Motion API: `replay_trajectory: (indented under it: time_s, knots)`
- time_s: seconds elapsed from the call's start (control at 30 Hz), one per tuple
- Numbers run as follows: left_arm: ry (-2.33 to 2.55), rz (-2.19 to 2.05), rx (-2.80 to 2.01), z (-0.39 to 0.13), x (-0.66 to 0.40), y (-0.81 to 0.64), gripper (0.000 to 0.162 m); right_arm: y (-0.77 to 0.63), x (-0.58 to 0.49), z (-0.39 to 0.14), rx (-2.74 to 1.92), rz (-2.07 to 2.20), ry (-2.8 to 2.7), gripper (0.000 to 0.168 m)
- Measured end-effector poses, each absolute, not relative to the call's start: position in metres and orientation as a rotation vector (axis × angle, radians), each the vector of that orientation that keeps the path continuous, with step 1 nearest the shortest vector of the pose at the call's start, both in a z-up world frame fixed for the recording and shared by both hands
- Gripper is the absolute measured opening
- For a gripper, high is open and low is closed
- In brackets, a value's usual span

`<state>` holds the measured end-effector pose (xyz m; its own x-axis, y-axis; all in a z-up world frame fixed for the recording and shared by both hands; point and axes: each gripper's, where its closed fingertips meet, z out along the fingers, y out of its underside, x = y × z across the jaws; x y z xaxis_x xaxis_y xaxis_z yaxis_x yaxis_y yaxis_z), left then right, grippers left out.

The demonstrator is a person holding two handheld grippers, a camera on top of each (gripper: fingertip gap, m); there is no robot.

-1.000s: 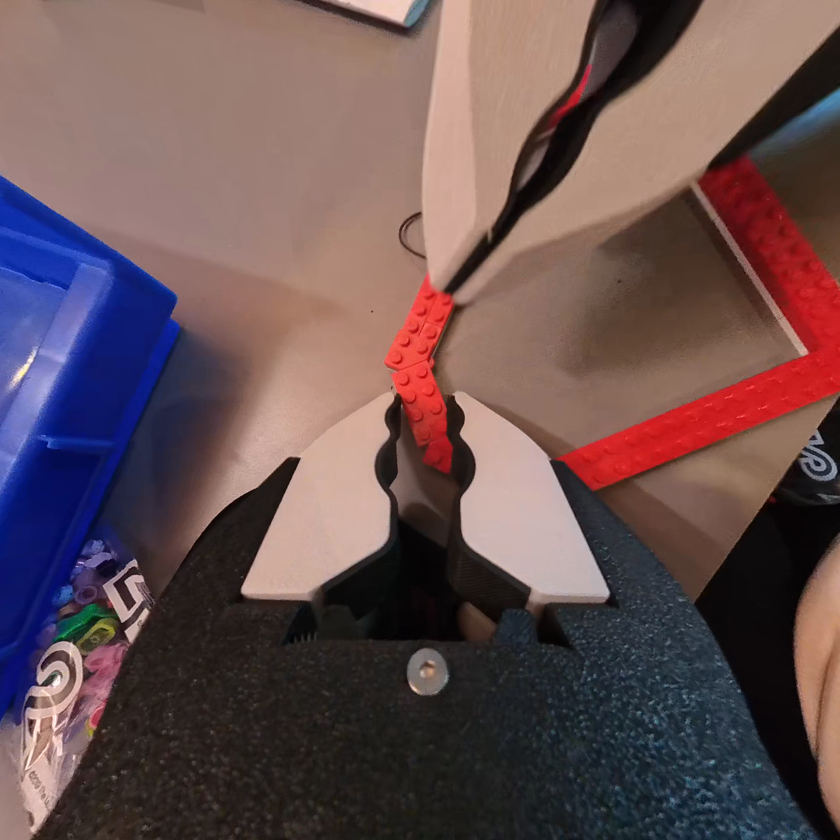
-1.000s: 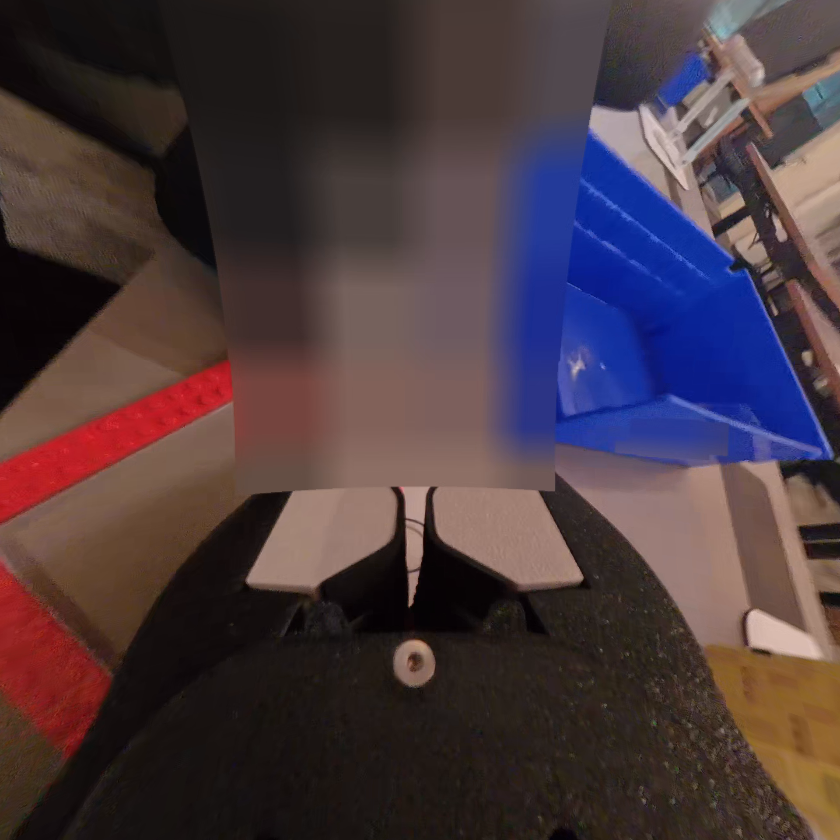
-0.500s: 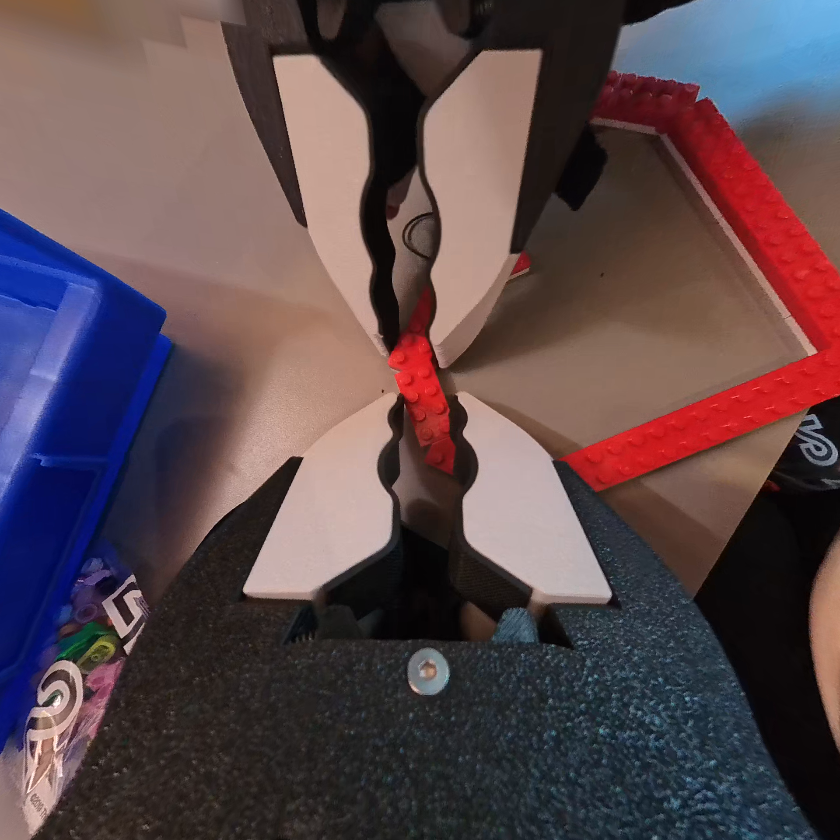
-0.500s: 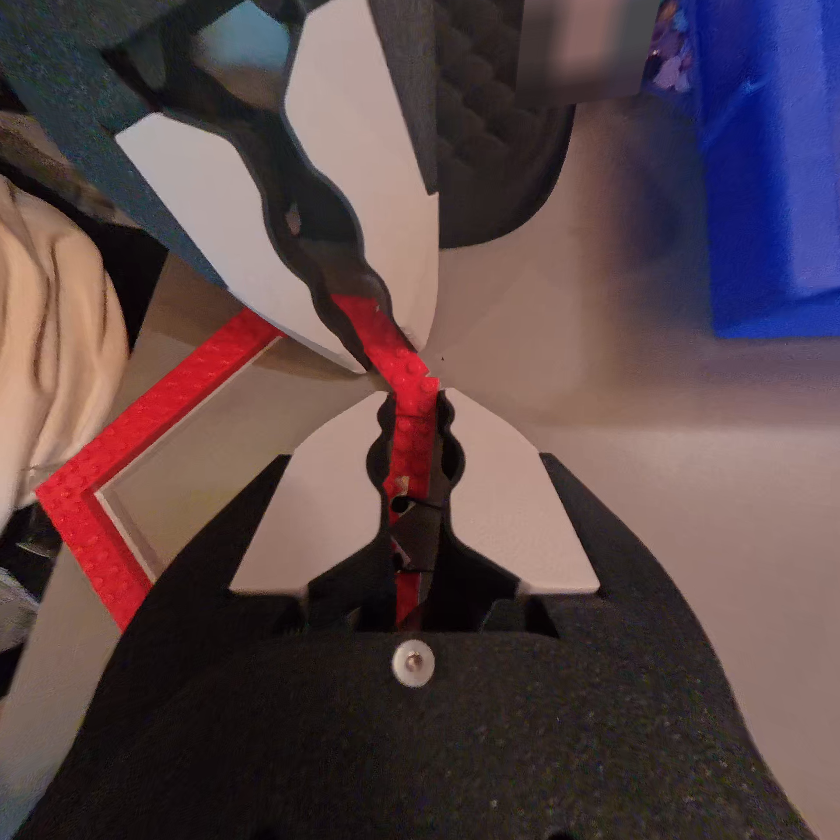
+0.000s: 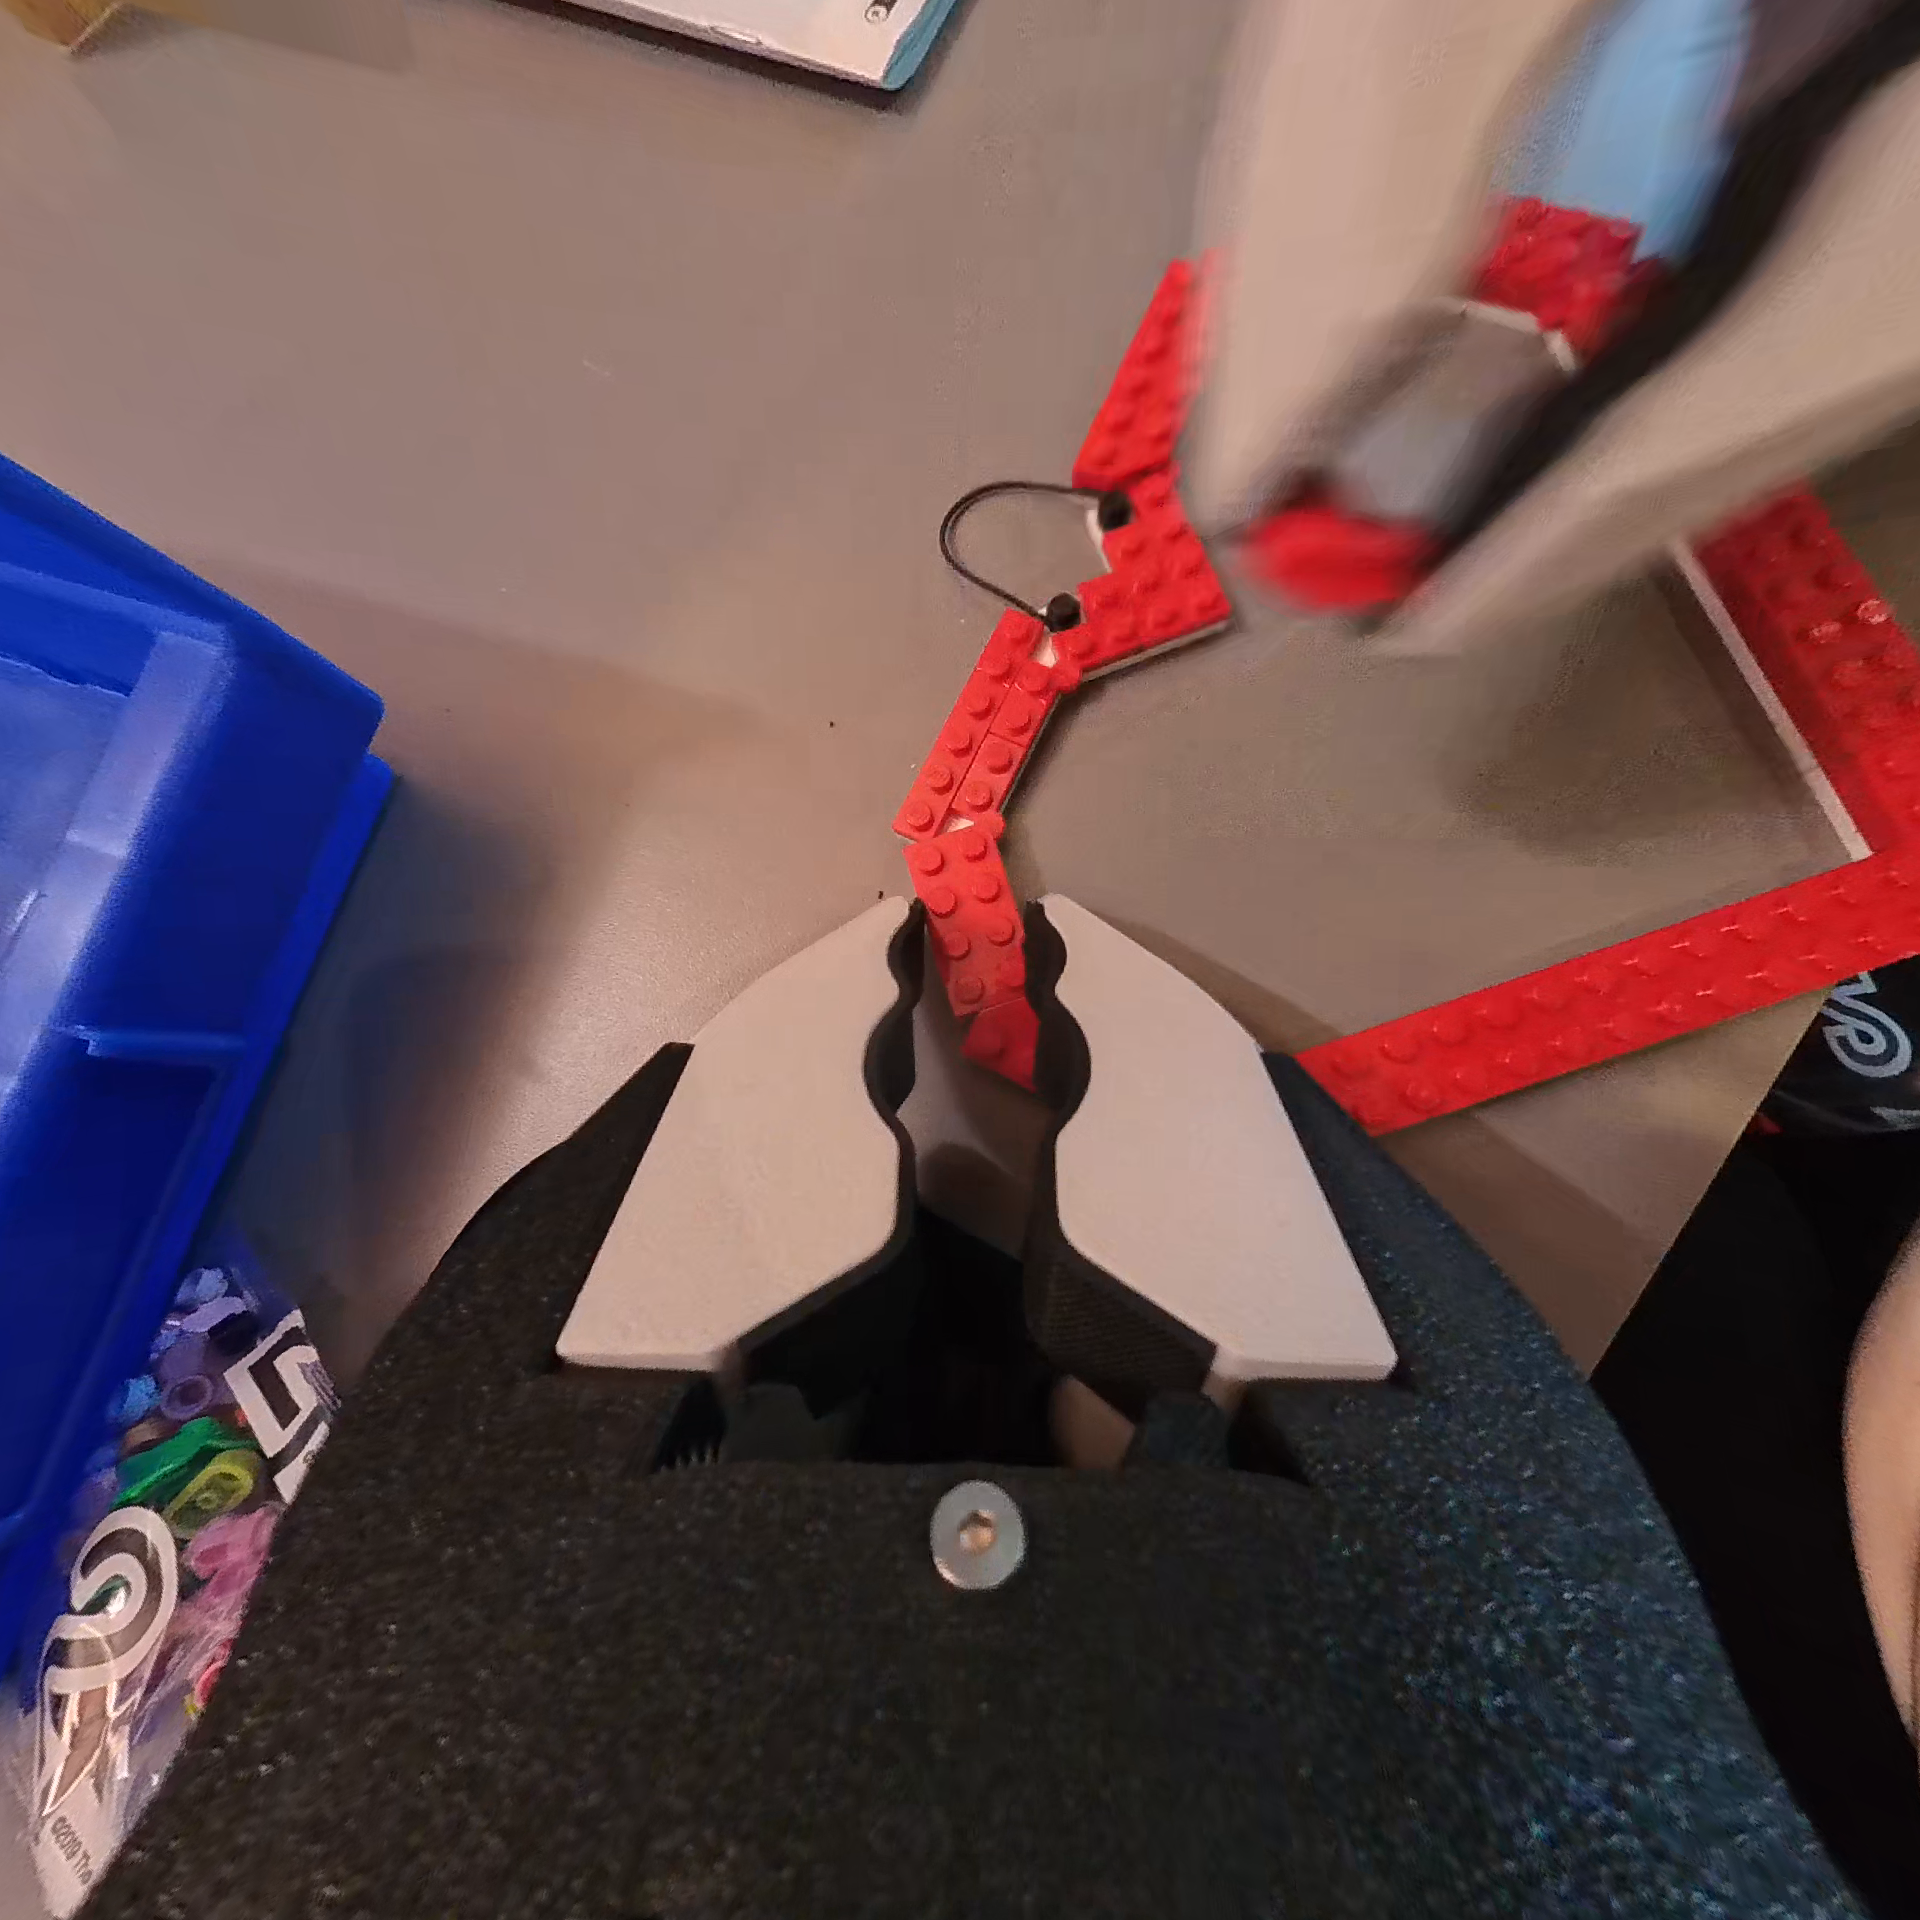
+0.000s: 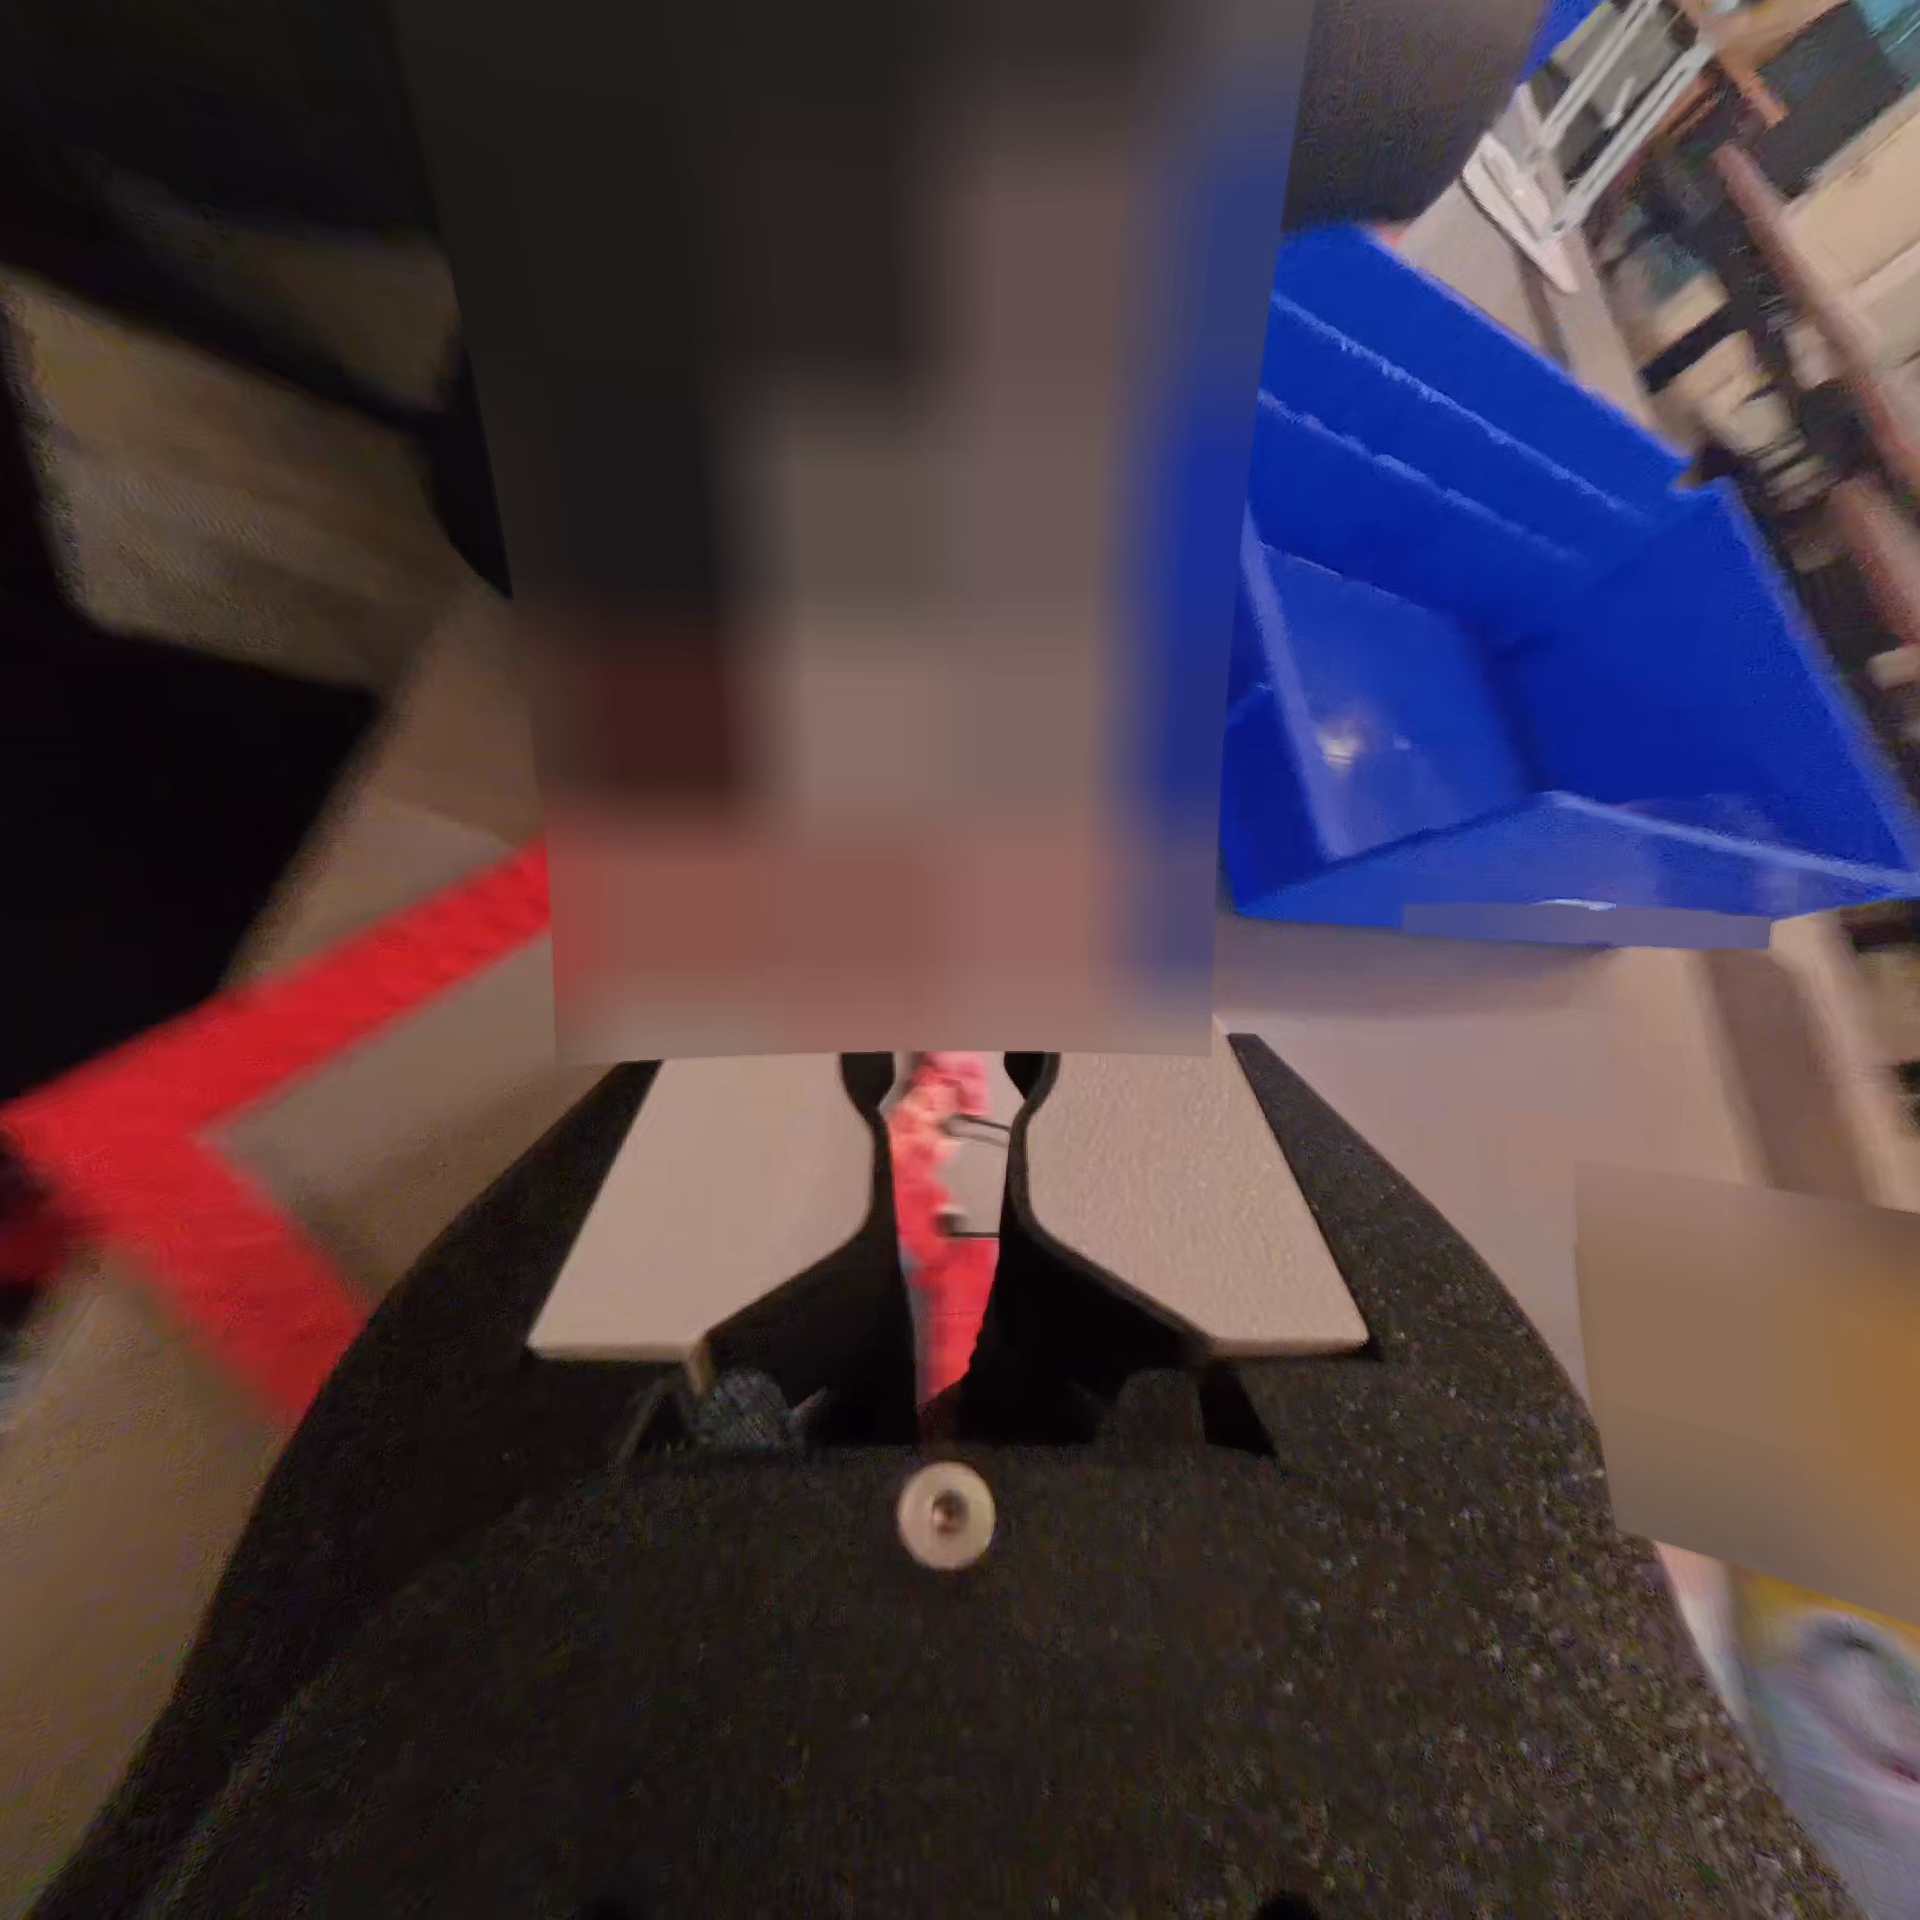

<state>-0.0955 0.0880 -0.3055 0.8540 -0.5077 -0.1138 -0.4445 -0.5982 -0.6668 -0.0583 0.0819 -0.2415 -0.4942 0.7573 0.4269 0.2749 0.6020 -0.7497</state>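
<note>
My left gripper (image 5: pixel 977 920) is shut on the near end of a zigzag red brick strip (image 5: pixel 971 758) that lies on the tan table. The strip runs up to a red corner piece (image 5: pixel 1143 592) with a black cord loop (image 5: pixel 966 530). My right gripper (image 5: pixel 1330 582) is blurred at the upper right, just right of that corner, with a red piece between its fingers. In the right wrist view, red bricks (image 6: pixel 940 1195) sit in the narrow gap between the fingers (image 6: pixel 727 1195). A blur patch hides the tips. A red brick frame (image 5: pixel 1610 987) lies to the right.
A blue bin (image 5: pixel 156 831) stands at the left and also shows in the right wrist view (image 6: pixel 1558 675). A clear bag of small coloured pieces (image 5: pixel 177 1475) lies below it. A booklet (image 5: pixel 790 31) lies at the far edge. The table edge and a person's hand (image 5: pixel 1886 1455) are at the lower right.
My right gripper has swung from just opposite my left gripper's tips up and to the right, baring the strip and corner piece. My left gripper has kept its hold and place.
</note>
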Motion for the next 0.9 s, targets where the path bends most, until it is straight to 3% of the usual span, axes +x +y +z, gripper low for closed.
replay_trajectory:
  time_s: [0.03, 0.17, 0.3, 0.47, 0.9]
  knots:
    - [0.686, -0.115, -2.302, -0.305, -0.095, 0.088, 0.019, 0.065, -0.044, -0.234, -0.868, 0.934, -2.072, 0.016]
    - [0.683, -0.13, -2.307, -0.305, -0.095, 0.088, 0.019, -0.011, 0.029, -0.22, -0.974, 1.293, -2.167, 0.016]
    - [0.683, -0.135, -2.315, -0.305, -0.095, 0.087, 0.019, -0.039, 0.085, -0.284, -1.282, 1.063, -2.288, 0.016]
    - [0.685, -0.125, -2.316, -0.305, -0.095, 0.087, 0.019, -0.041, 0.102, -0.327, -1.623, 1.088, -2.103, 0.017]
    - [0.689, -0.138, -2.313, -0.305, -0.094, 0.086, 0.019, -0.03, 0.108, -0.339, -1.588, 0.83, -2.145, 0.028]
